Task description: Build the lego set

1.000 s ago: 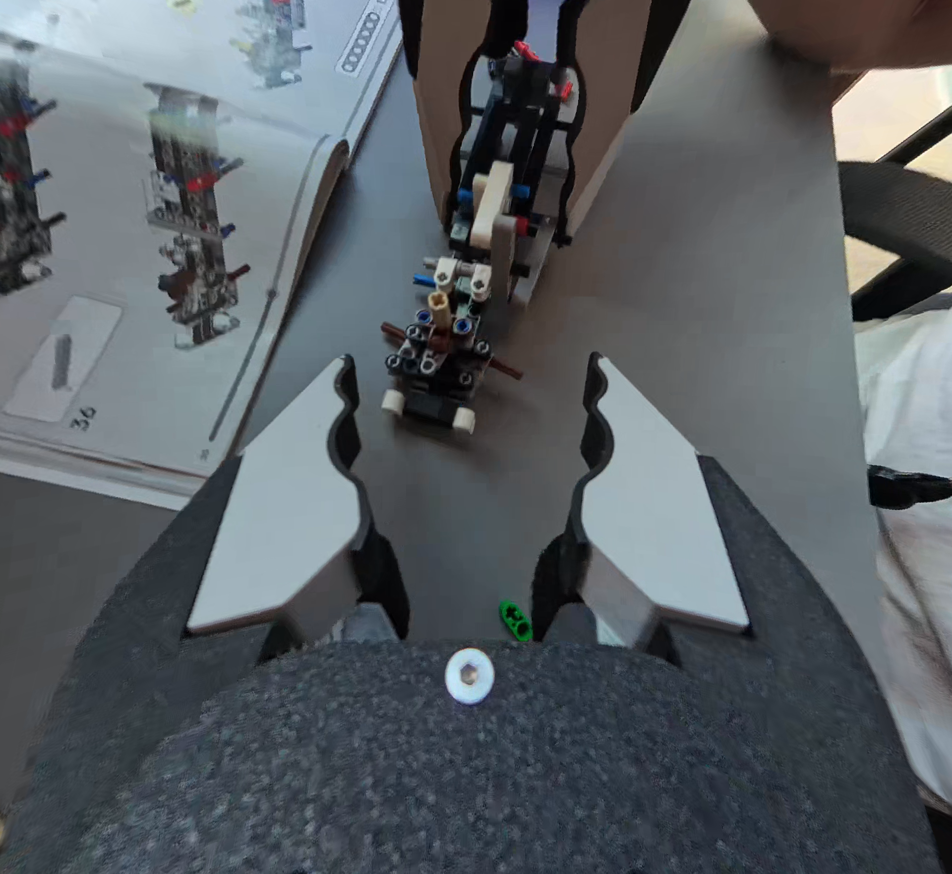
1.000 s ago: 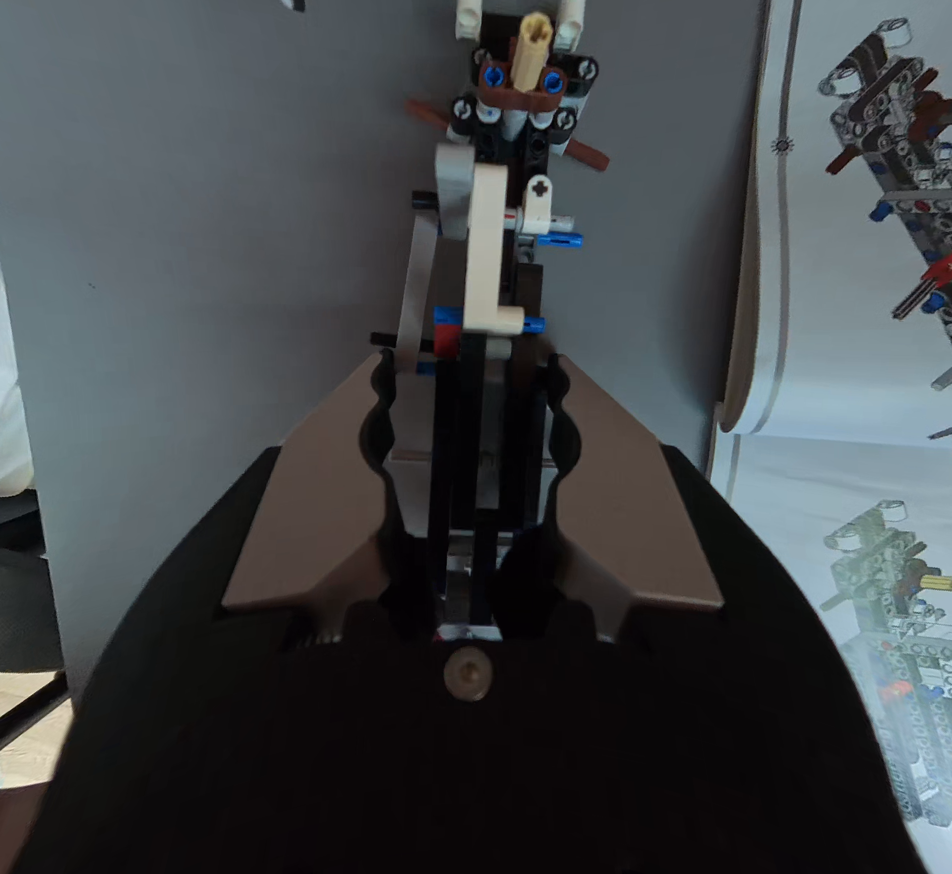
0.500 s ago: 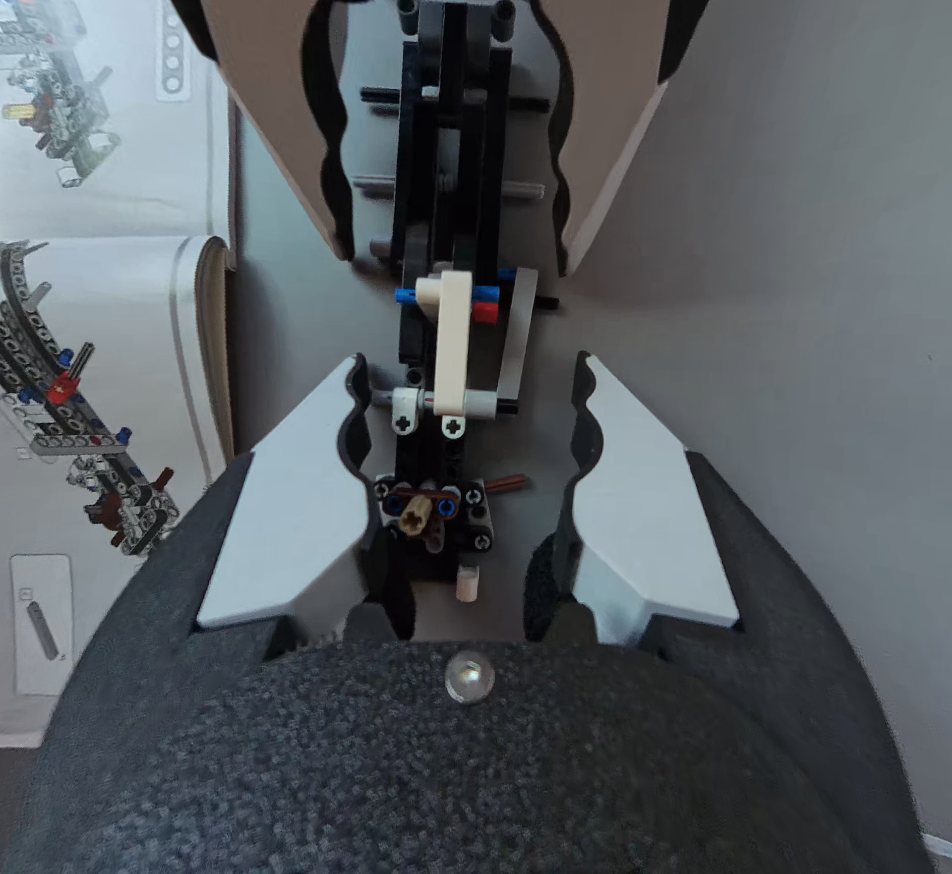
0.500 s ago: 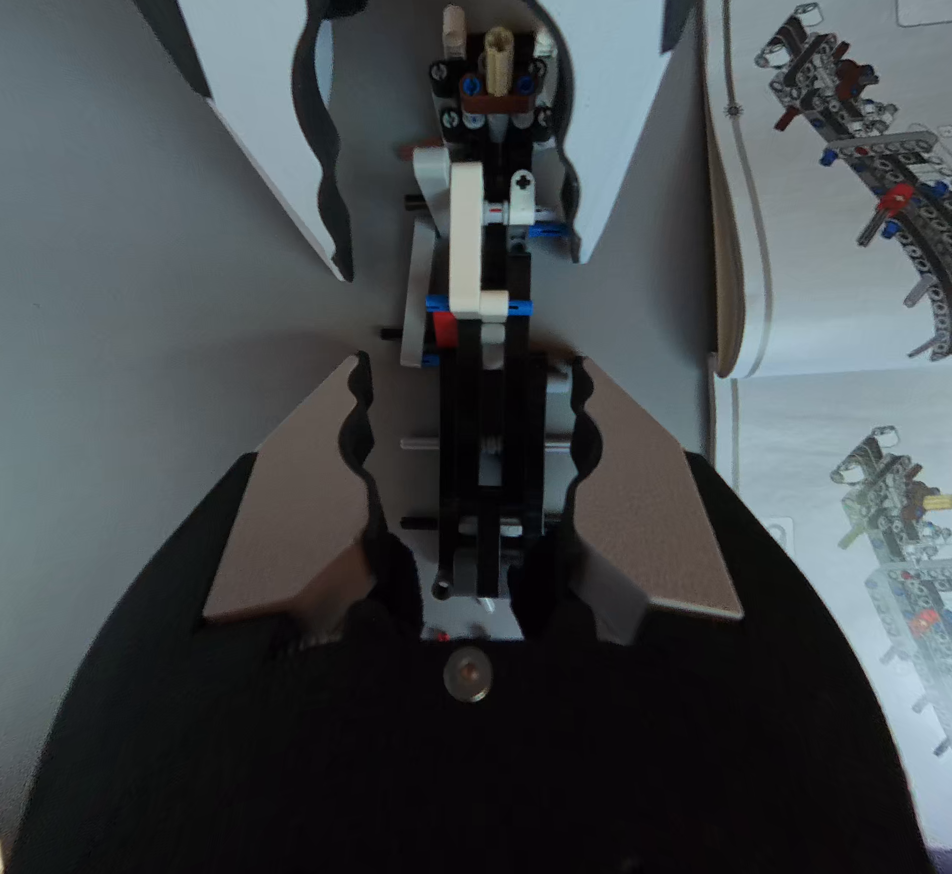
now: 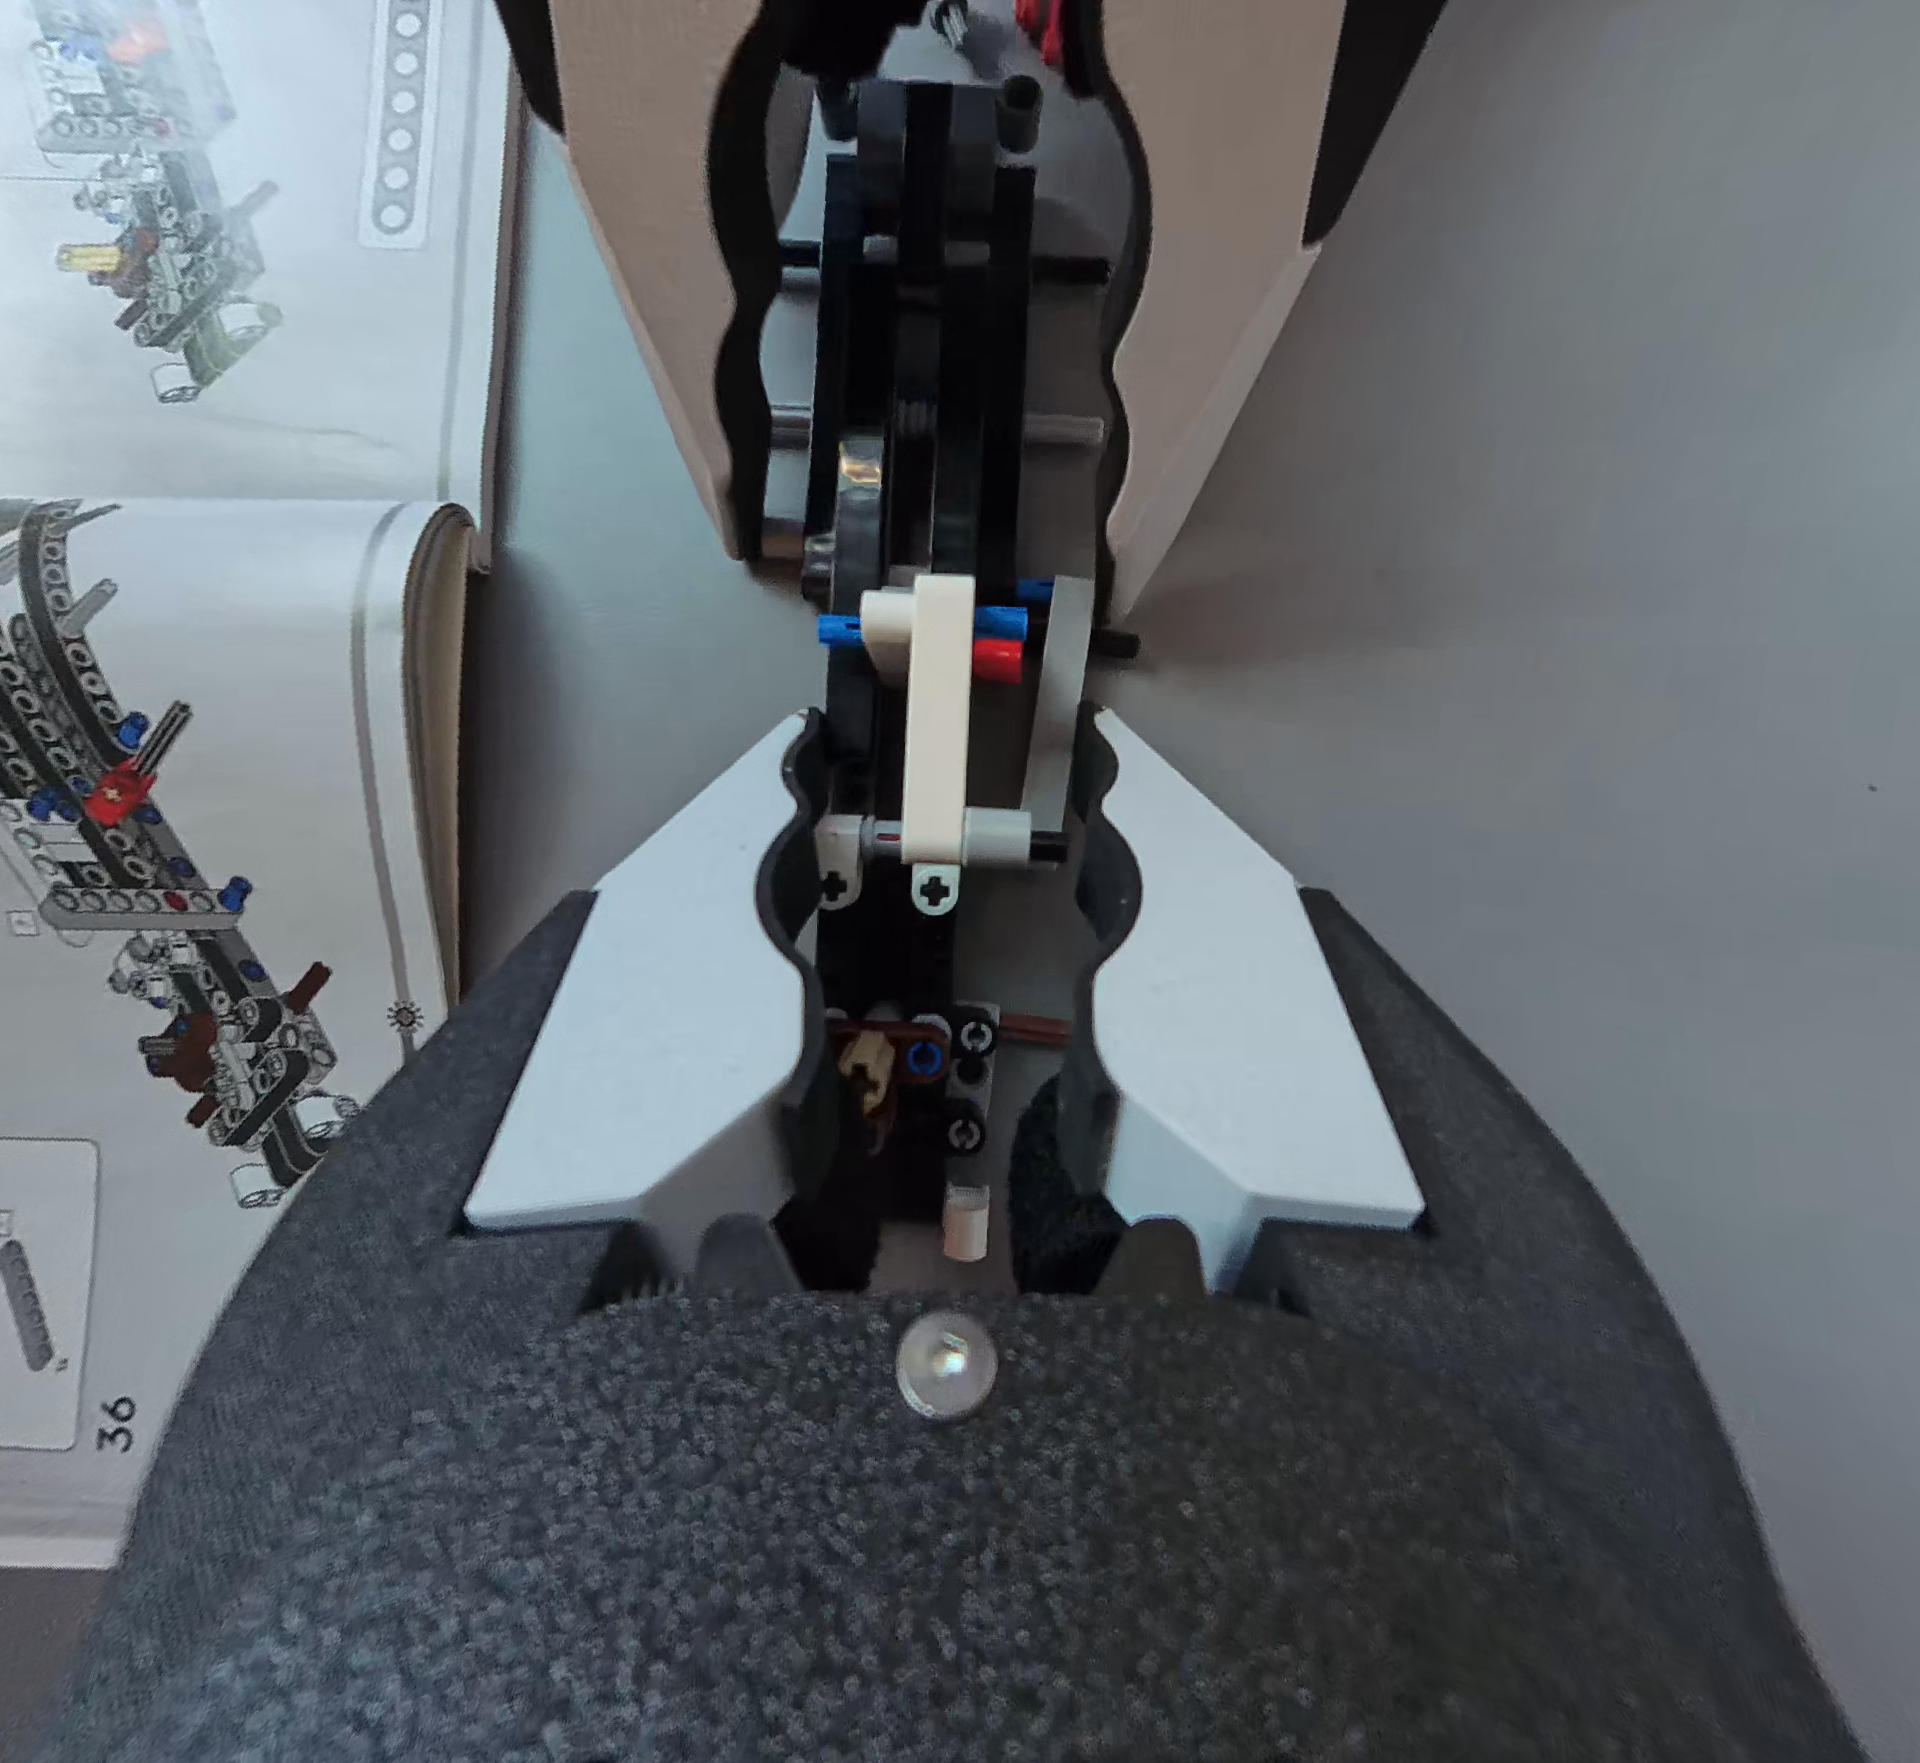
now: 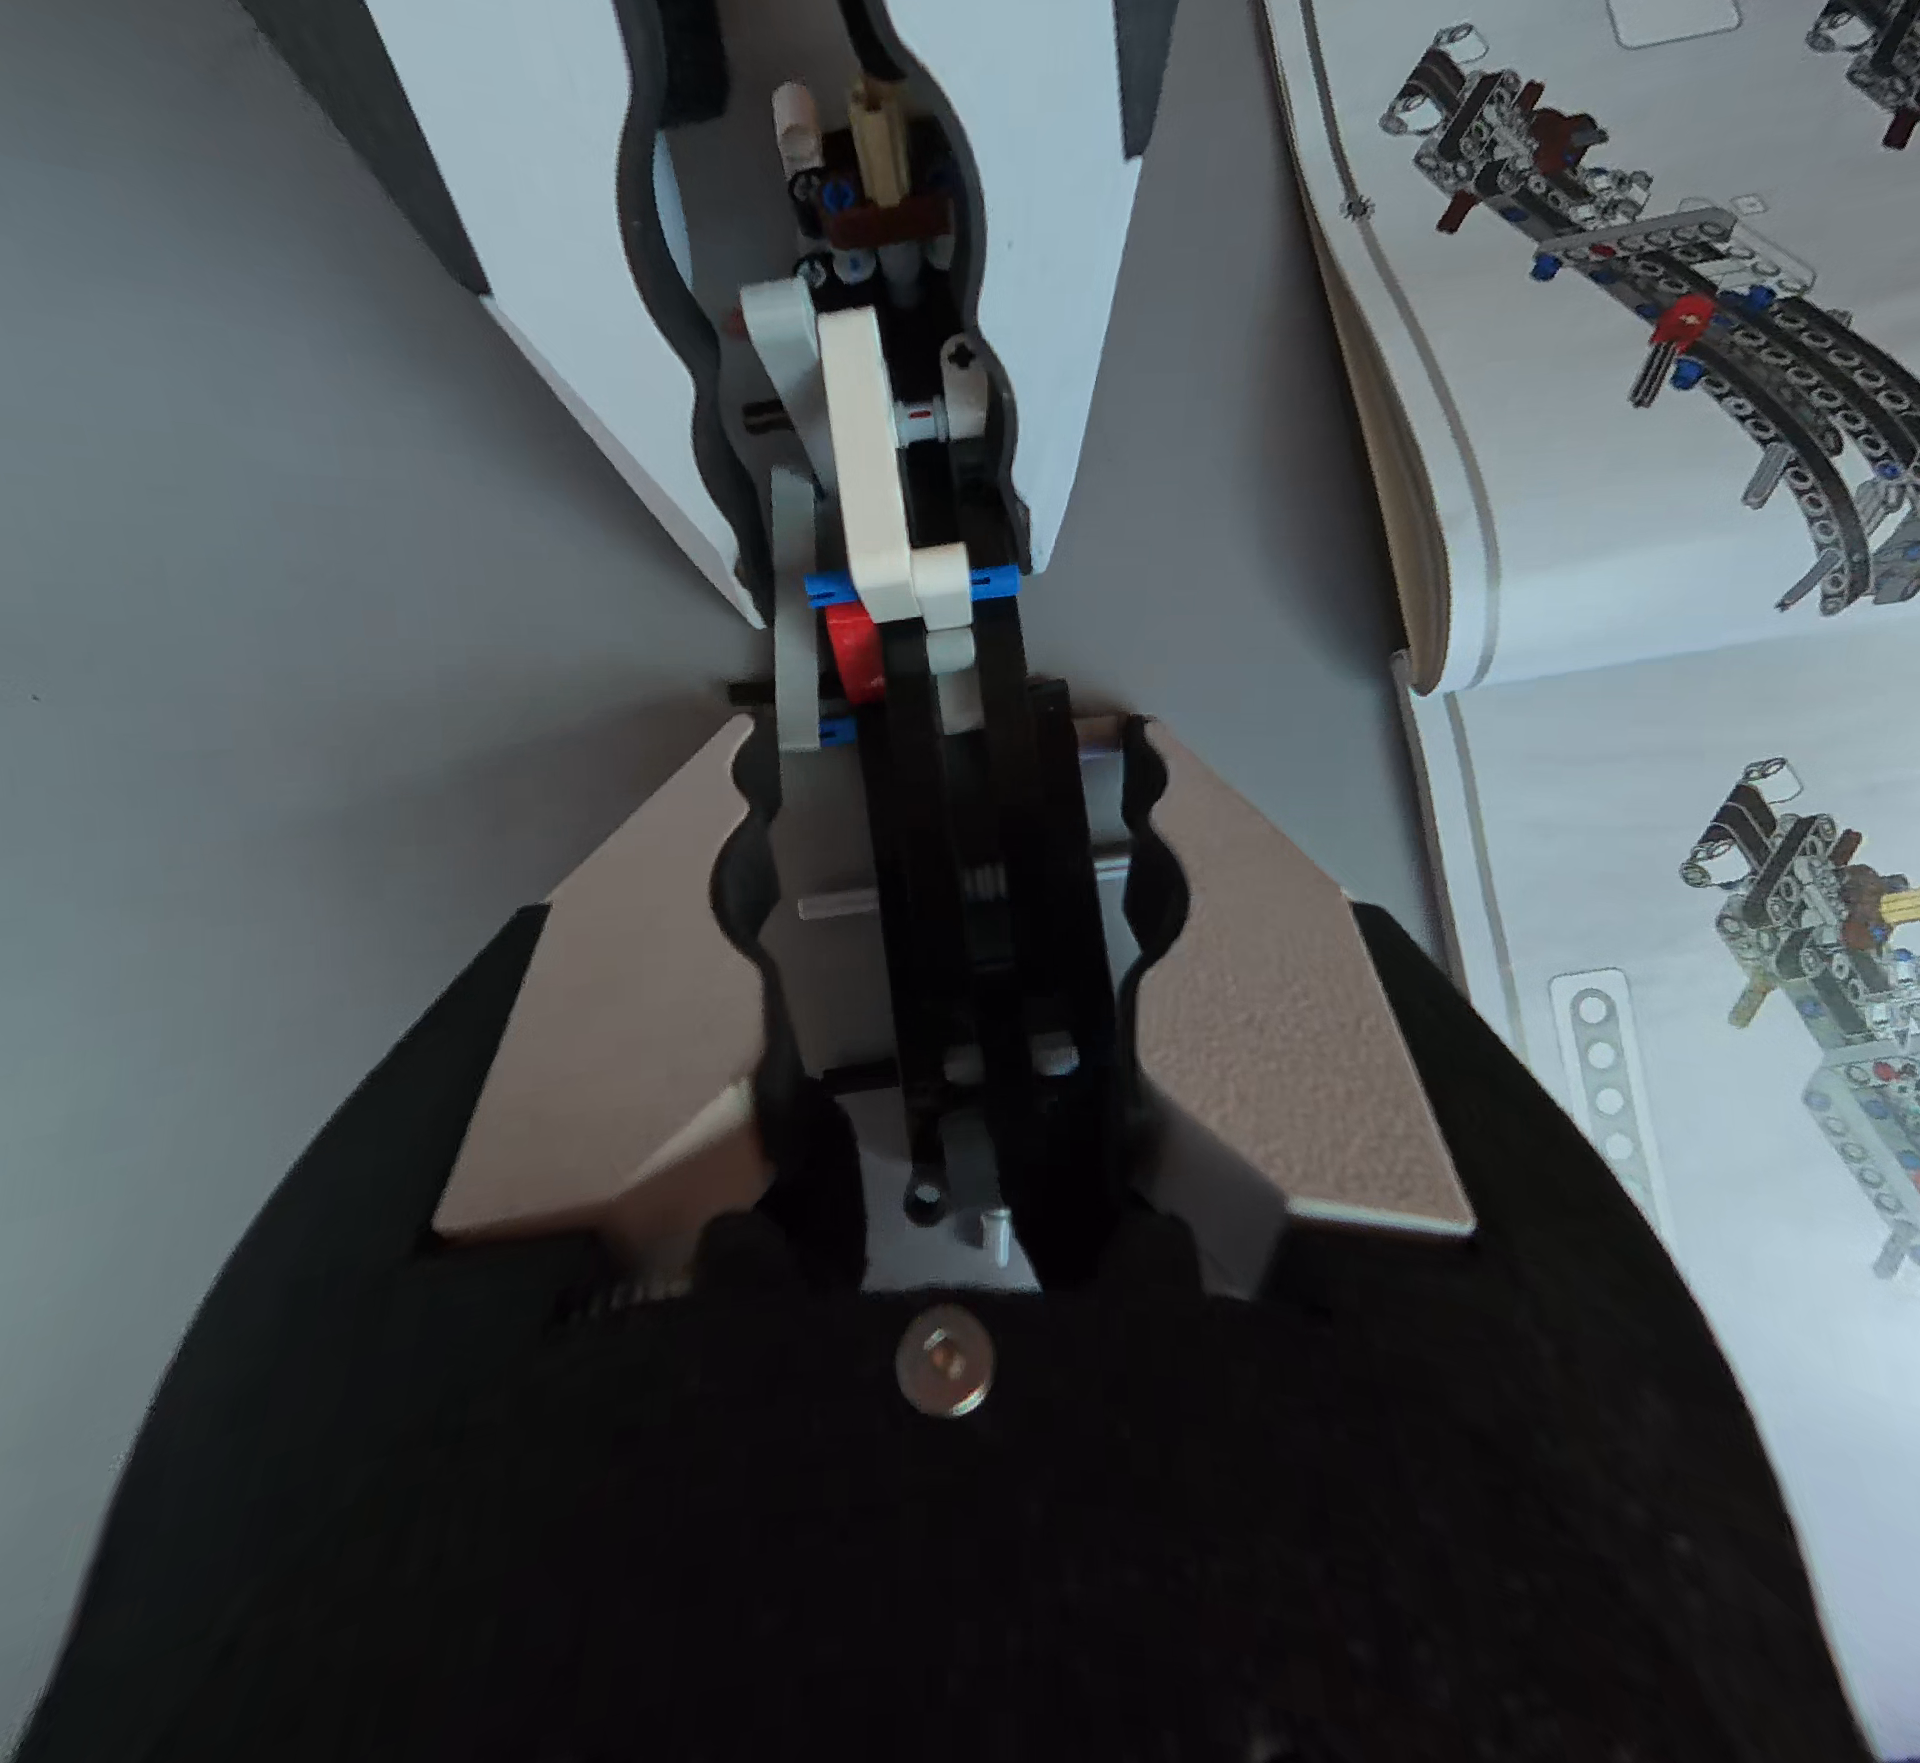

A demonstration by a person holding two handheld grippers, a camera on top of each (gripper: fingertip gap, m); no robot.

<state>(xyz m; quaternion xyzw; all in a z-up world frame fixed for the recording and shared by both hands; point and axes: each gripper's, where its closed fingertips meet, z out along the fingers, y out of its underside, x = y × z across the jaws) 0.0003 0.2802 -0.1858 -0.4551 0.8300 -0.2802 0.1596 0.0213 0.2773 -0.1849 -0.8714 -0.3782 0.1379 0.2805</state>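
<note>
Between two facing grippers, a stiff, light toy-brick model (image 5: 940, 716) bridges the grey table (image 5: 1558, 570); left gripper (image 5: 948, 747) and right gripper (image 6: 940, 757) each close around an end, pad contact unclear; black beams look the firmest hold.

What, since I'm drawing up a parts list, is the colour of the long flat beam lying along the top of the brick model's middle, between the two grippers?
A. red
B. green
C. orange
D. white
D: the long beam on top of the mostly black brick model is white, with a blue pin sticking out beside its far end.
</note>
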